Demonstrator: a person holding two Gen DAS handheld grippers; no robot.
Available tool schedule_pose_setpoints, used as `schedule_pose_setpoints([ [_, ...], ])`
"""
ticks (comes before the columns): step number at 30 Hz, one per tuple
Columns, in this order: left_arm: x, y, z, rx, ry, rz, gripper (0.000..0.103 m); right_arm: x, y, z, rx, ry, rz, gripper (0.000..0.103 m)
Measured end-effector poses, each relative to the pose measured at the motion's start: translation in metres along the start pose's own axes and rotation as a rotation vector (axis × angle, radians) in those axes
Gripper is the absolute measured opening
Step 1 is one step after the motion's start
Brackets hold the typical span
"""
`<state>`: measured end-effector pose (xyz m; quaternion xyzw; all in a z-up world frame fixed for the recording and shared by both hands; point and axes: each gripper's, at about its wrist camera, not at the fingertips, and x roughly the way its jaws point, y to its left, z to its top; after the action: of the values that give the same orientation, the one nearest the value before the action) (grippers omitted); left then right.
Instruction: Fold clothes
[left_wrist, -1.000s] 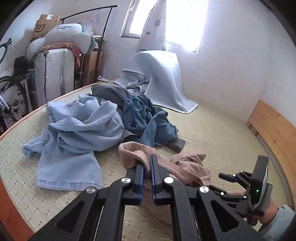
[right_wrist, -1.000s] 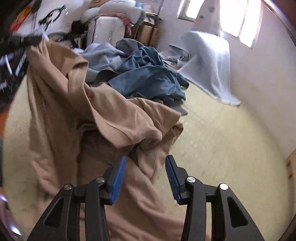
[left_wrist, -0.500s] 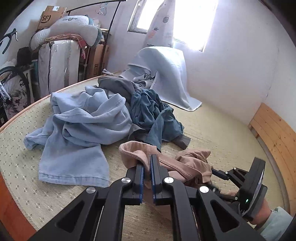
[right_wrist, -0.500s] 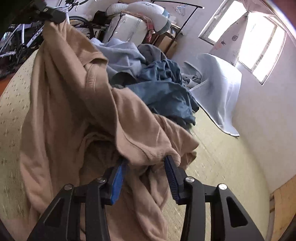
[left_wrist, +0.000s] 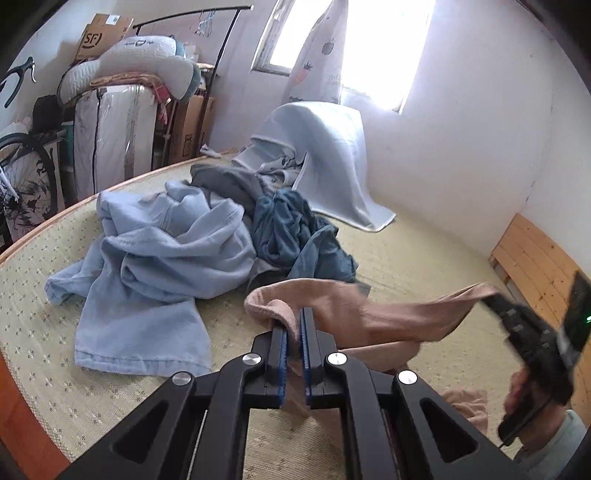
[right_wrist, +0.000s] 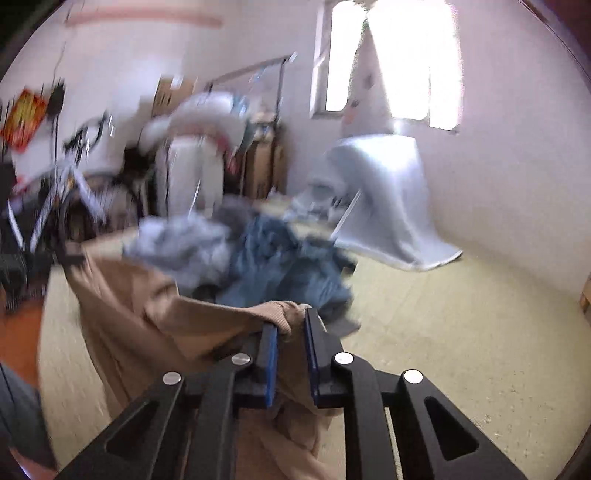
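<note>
Two handheld grippers stretch one tan garment above a mat-covered bed.

The left gripper (left_wrist: 292, 328) is pressed together on the tan garment (left_wrist: 373, 317), whose long axis runs toward three o'clock to the right gripper (right_wrist: 290, 332), jaws closing on bunched cloth. At eleven o'clock, near the left gripper, lie one light-blue garment (left_wrist: 155, 258), one dark-blue garment (left_wrist: 295, 232) and one grey garment (left_wrist: 225, 181).
</note>
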<state>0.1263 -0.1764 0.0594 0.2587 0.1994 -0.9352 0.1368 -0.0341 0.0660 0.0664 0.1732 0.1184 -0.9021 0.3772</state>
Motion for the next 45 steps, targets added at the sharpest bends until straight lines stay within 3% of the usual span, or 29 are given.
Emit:
schedule_pose_setpoints([
  [7, -0.03, -0.017, 0.029, -0.002, -0.113, -0.053, 0.005, -0.094, -0.028, 0.047, 0.08, -0.225, -0.077, 0.012],
  [15, -0.085, -0.05, 0.083, 0.016, -0.334, -0.117, 0.003, -0.213, -0.028, 0.081, 0.049, -0.456, -0.133, 0.012],
  [19, -0.085, -0.08, 0.088, 0.078, -0.337, -0.177, 0.003, -0.263, -0.024, 0.09, 0.049, -0.542, -0.136, 0.012],
  [21, -0.068, -0.093, 0.08, 0.122, -0.289, -0.174, 0.003, -0.272, -0.021, 0.091, 0.039, -0.543, -0.14, 0.012],
  [23, -0.034, -0.099, 0.063, 0.148, -0.191, -0.152, 0.003, -0.264, -0.023, 0.088, 0.031, -0.465, -0.15, 0.012],
  [26, 0.022, -0.098, 0.026, 0.151, -0.004, -0.106, 0.002, -0.211, -0.033, 0.073, 0.045, -0.215, -0.177, 0.012],
  [30, 0.059, -0.093, -0.012, 0.141, 0.132, -0.045, 0.002, -0.136, -0.035, 0.03, 0.065, 0.066, -0.127, 0.012],
  [35, 0.07, -0.071, -0.018, 0.079, 0.131, 0.017, 0.002, -0.067, -0.012, -0.017, 0.034, 0.305, -0.035, 0.013],
  [41, 0.082, -0.029, -0.015, -0.002, 0.113, 0.092, 0.002, -0.034, 0.053, -0.043, -0.121, 0.405, 0.124, 0.016],
  [45, 0.094, -0.021, -0.018, 0.003, 0.135, 0.106, 0.002, -0.027, 0.105, -0.077, -0.298, 0.486, 0.244, 0.029],
])
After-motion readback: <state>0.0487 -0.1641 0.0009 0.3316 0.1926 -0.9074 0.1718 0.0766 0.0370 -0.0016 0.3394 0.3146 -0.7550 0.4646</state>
